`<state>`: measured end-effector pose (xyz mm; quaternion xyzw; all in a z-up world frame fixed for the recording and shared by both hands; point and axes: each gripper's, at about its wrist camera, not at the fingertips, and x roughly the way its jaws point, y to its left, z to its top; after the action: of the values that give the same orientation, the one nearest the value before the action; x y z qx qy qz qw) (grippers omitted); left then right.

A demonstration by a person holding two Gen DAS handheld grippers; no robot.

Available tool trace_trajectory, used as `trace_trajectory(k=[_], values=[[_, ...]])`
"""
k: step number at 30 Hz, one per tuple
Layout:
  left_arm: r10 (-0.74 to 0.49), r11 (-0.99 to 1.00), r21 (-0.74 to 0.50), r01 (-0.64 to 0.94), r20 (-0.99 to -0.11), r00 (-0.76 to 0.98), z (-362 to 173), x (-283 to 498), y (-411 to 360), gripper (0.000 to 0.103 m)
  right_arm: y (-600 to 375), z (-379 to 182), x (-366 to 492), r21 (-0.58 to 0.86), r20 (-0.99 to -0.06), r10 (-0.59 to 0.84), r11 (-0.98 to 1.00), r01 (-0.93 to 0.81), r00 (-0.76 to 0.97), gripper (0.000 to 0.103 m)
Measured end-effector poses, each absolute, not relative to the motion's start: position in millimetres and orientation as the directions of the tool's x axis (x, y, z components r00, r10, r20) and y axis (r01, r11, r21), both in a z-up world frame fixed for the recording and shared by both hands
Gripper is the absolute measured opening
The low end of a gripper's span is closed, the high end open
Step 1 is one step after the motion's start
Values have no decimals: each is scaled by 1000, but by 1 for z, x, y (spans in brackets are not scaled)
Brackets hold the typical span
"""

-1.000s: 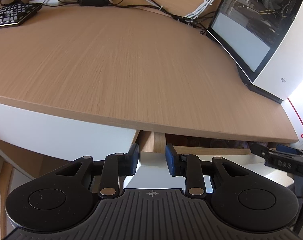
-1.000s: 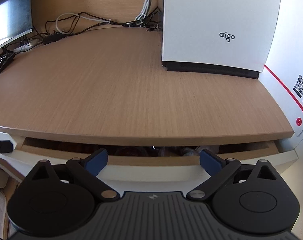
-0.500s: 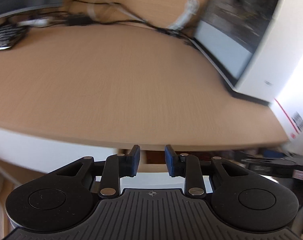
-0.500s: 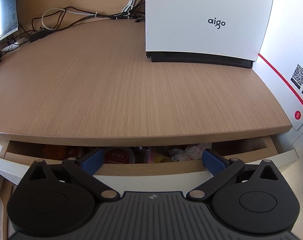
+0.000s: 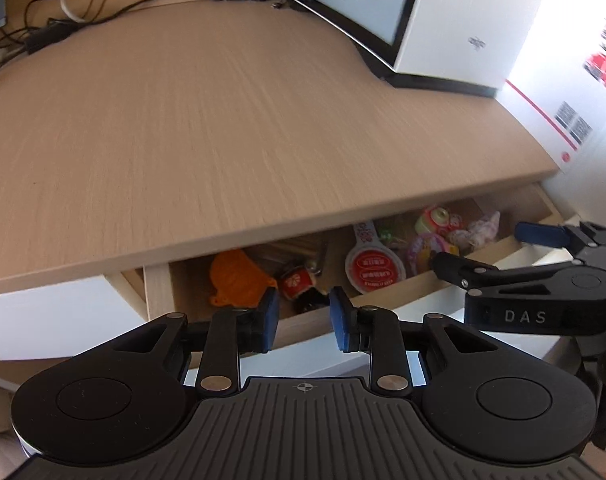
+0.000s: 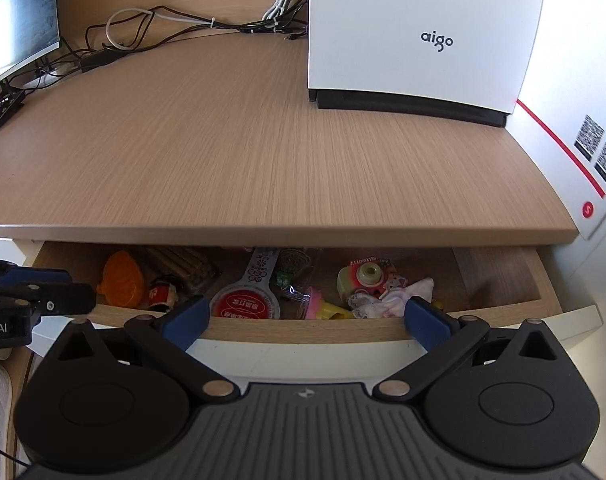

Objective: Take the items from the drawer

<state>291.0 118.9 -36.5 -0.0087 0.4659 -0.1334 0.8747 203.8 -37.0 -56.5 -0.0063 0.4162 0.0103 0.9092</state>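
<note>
The left hand-held gripper (image 5: 302, 317) is seen nearest, its blue pads set a narrow gap apart with nothing between them, poised over the front edge of the drawer (image 6: 303, 330) at its left end. The right hand-held gripper (image 6: 305, 314) is held at the middle of the drawer front, its jaws spread wide and nothing grasped.

The drawer is pulled partly out from under the tabletop (image 6: 243, 152). Inside the drawer, from its left end, an orange item (image 6: 121, 278), a small red-and-white figure (image 6: 161, 292), a round red-lidded container (image 6: 245, 306), a pink-and-yellow toy (image 6: 323, 306), a toy camera (image 6: 365, 278) and a pale frilled cloth (image 6: 399, 298) are seen.

Beyond the drawer, on the tabletop, a white computer case (image 6: 423, 32) marked "aigo" is stood at the right, with cables (image 6: 163, 24) behind it and a monitor (image 6: 19, 20) at the far left.
</note>
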Motion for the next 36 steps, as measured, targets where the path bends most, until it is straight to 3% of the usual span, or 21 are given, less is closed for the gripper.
trace_trajectory(k=[11, 27, 36], values=[[-294, 943, -175, 282, -835, 466, -31, 257, 122, 31, -34, -55, 162, -9, -758, 0, 1000, -9, 652, 103], [-314, 920, -209, 330, -899, 306, -31, 237, 111, 31, -41, -42, 119, 46, -851, 65, 998, -49, 521, 103], [-366, 900, -250, 358, -878, 308, -36, 252, 98, 31, -47, -41, 101, 80, -840, 111, 993, -81, 531, 100]])
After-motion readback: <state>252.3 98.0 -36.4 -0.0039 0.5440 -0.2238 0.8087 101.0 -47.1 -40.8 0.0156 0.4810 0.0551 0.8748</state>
